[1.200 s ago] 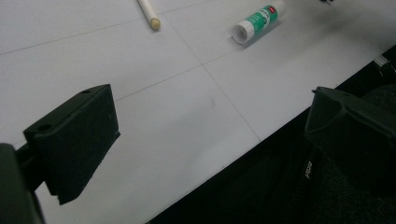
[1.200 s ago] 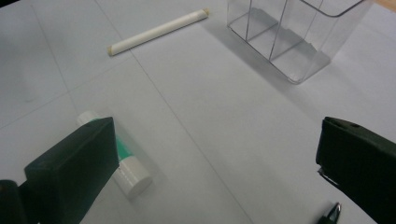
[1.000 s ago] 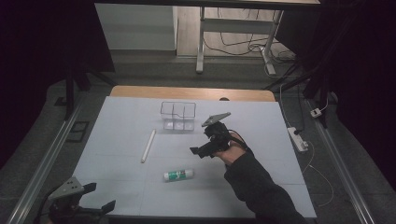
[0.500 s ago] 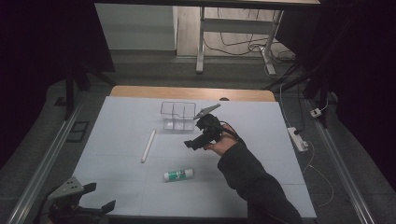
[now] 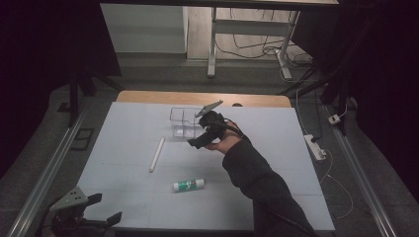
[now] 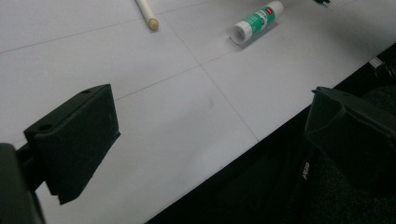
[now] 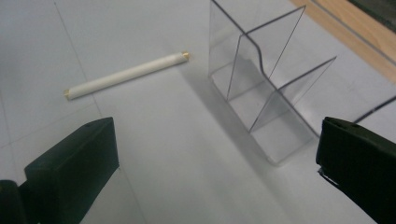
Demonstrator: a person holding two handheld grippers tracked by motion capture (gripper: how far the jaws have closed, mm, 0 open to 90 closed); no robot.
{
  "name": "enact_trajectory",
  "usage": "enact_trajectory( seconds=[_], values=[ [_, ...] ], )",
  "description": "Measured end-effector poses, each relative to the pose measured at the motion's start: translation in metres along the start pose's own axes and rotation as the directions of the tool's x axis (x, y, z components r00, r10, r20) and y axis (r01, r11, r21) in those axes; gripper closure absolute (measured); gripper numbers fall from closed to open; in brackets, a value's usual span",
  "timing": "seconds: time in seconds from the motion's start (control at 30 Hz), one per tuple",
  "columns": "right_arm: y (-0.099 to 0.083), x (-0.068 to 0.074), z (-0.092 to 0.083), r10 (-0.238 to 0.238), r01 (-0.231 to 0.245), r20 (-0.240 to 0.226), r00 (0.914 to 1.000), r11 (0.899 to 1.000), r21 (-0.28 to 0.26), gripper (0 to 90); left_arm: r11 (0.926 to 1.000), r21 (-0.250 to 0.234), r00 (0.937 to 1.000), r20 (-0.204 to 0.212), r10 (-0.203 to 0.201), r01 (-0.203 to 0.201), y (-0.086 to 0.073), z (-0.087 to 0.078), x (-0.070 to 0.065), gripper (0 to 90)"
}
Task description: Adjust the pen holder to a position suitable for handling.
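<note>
A clear plastic organiser (image 5: pixel 186 122) with dividers stands at the back middle of the white table (image 5: pixel 128 123). My right gripper (image 5: pixel 196 142) hovers just to its front right, open and holding nothing. Its own view shows the organiser (image 7: pixel 261 88) ahead on the right and a white stick (image 7: pixel 126 74) lying flat on the left. The white stick (image 5: pixel 157 154) lies left of centre. Nearer the front lies a green-and-white glue stick (image 5: pixel 188 185). My left gripper (image 5: pixel 104 219) rests open at the table's front left edge, with the glue stick (image 6: pixel 257 21) and the white stick's end (image 6: pixel 148 16) far ahead.
A wooden strip (image 5: pixel 197 98) borders the table's far edge. A power strip (image 5: pixel 314 146) and cables lie off the right side. Metal rails (image 5: pixel 44 173) run along both sides. A desk frame (image 5: pixel 247 39) stands on the floor beyond.
My right gripper has moved left and away from me, closer to the clear organiser. The left gripper has stayed at the front left corner.
</note>
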State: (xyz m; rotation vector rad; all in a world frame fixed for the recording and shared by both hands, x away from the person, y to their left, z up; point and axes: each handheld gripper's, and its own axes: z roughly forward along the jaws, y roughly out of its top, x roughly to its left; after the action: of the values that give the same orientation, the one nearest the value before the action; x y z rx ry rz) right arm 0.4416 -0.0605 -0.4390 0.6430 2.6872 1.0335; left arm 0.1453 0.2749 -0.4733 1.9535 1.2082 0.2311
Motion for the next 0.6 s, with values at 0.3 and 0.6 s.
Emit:
enact_trajectory(
  seconds=[0.3,0.6],
  values=[
    [0.013,-0.013,0.021,-0.042,0.042,-0.001,0.9991,0.999,0.02,3.3,1.0,-0.001,1.0,0.003,-0.002,0.002,0.0,0.0,0.0,2.6],
    [0.025,-0.02,0.033,-0.076,0.076,-0.015,0.997,0.997,0.019,17.3,1.0,-0.005,0.9999,0.009,-0.008,0.008,0.0,-0.001,0.001,2.6]
  ],
)
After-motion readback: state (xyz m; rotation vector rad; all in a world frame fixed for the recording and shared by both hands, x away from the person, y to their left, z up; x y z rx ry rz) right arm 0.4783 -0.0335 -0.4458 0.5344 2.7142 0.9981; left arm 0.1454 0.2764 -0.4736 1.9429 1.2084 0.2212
